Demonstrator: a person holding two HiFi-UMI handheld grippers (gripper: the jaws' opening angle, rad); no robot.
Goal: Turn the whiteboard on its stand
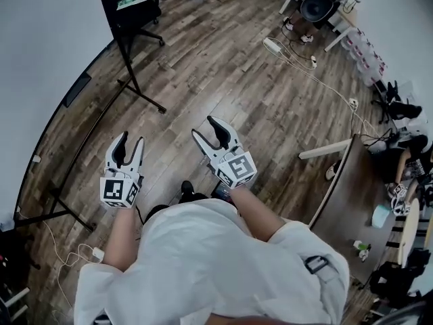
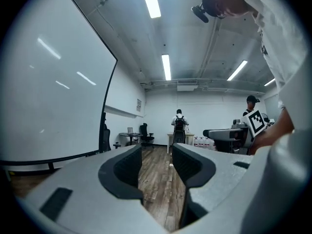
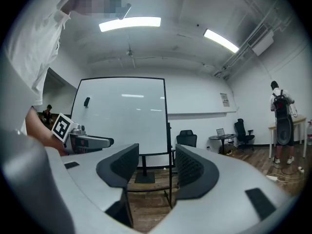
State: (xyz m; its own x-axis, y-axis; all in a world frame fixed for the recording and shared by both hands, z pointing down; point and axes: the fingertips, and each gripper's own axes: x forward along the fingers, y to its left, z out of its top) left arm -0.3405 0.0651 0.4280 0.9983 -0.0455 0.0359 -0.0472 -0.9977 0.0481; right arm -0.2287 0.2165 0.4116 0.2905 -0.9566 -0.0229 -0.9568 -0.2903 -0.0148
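The whiteboard [image 1: 40, 59] fills the left of the head view, white with a black frame, on a black stand whose feet [image 1: 139, 90] rest on the wooden floor. The right gripper view faces it [image 3: 122, 116] a few steps away, and the left gripper view has it close on its left [image 2: 48, 82]. My left gripper [image 1: 130, 141] is open with nothing between its fingers and is held near the board's lower edge without touching it. My right gripper [image 1: 203, 127] is also open and empty, a little further right. Neither touches the board.
A black office chair [image 1: 132, 9] stands behind the board's far end. A power strip and cable [image 1: 274, 45] lie on the floor ahead. A brown table [image 1: 345, 195] stands at the right, with water jugs [image 1: 365, 56] along the wall. A person with a backpack [image 2: 179, 126] stands at the far desk.
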